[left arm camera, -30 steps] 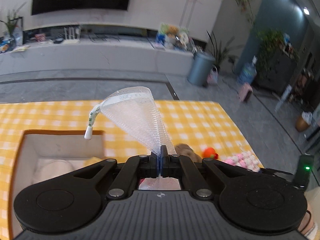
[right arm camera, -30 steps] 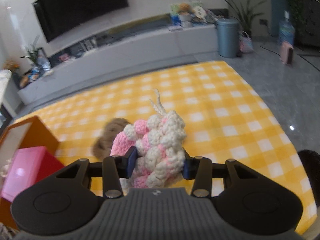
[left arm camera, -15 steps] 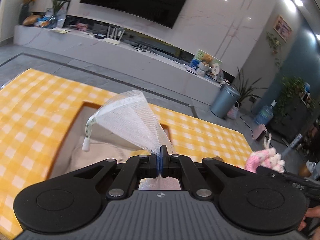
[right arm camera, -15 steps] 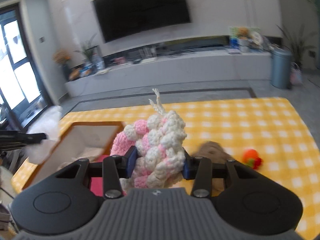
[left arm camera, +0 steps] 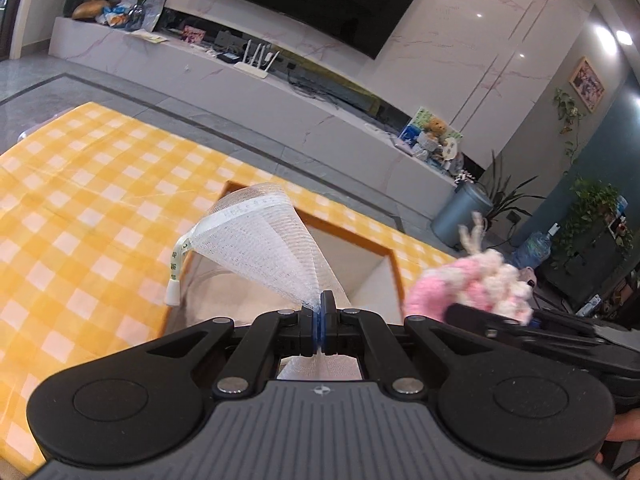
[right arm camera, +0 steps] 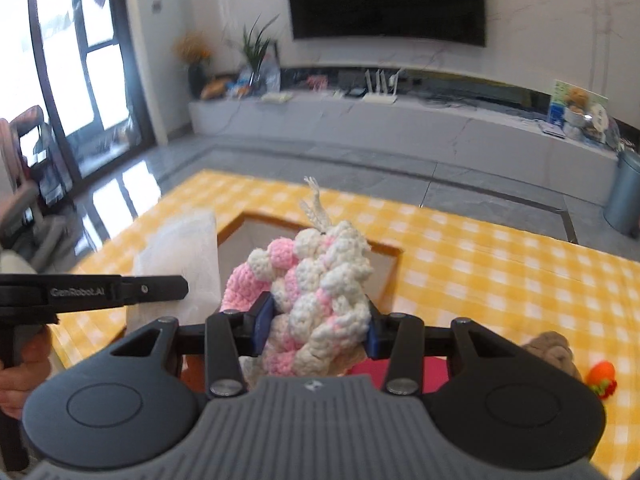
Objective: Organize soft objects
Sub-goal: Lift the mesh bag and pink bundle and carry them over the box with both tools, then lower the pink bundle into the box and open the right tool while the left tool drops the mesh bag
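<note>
Both hands have swung across the worktop [left arm camera: 92, 184] since the earlier frames: a second ago each camera saw mostly checked cloth, and now the open box [right arm camera: 386, 250] lies just ahead of and below both grippers.

That yellow-checked worktop fills the ground in both views. The box, orange-rimmed with pale inner walls, sits directly beyond the fingertips of each gripper; something pink [right arm camera: 400, 374] shows under the right gripper, seemingly inside the box.

In the left gripper [left arm camera: 320, 322] the jaws are pressed fully together on a corner of the white mesh pouch [left arm camera: 264, 248], which fans up and forward from the fingertips, its label tab hanging to the left. The right gripper [right arm camera: 316, 330] is clamped on the pink-and-white crochet piece [right arm camera: 320, 280], which bulges above and ahead of the blue pads [right arm camera: 262, 326], with a yarn tuft at the top.

Right of the right gripper, still on the cloth, lie a brown plush [right arm camera: 550, 350] and, smaller and further right, an orange toy [right arm camera: 602, 376].

The step in hand looks like dropping both soft things into the box. To do it well, I would carry each gripper on until its load hangs clearly inside the rim, lower it, and only then let go. The pouch trails wide and could drape over the near wall, and the two grippers are close together, so releasing one after the other seems wiser.
</note>
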Motion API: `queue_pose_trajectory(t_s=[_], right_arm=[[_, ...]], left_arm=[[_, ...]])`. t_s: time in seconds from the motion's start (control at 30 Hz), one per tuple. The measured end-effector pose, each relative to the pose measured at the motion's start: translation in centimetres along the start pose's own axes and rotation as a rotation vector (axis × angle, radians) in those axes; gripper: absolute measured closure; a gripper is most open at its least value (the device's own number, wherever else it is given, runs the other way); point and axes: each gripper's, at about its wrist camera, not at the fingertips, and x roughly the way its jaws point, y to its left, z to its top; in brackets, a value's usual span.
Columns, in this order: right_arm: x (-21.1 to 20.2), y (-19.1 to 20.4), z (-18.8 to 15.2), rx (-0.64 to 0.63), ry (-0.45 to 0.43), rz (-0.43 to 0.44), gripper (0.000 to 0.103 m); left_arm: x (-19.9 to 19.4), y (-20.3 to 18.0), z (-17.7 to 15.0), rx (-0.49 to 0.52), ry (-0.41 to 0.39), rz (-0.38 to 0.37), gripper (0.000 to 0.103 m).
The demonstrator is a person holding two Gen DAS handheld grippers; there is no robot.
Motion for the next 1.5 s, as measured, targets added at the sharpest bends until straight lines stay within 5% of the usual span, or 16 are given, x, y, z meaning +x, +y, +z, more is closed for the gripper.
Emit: queue_pose_trajectory(t_s=[0.37,0.57,0.63,0.8,1.0,1.2,1.5], right_arm=[[8.9,2.7,-0.2,-0.184,0.174,-0.144,0.059],[13.1,4.6,0.3,-0.342,0.162,-0.28,0.059],[14.8,4.5,1.1,-0.314,0.17,-0.307,0.059],[18.7,1.4,2.6,-0.015,0.286,-0.247,0.059],[22.7,1.7,0.8,-0.091,0.413,-0.271,0.059],[23.3,1.8,0.8,-0.102,0.432,-0.278,0.059],[20.1,3.1,2.2,-0.147,0.343,-0.28,0.036]], left_arm=[[0.0,2.4,-0.1,-0.044,0.023,0.002,0.101],[0.2,2.5,-0.3,-0.051,0.029,0.014,0.101],[0.3,2.6,-0.4,-0.047,0.033,0.019,0.101],[0.5,2.9,-0.3,-0.049,0.025,0.045,0.101],[0.5,3.3,-0.3,-0.052,0.027,0.045,0.101],[0.6,3.3,-0.2,-0.054,0.033,0.048,0.101],[-1.3,3.3,0.2,-0.033,0.001,0.029,0.101]])
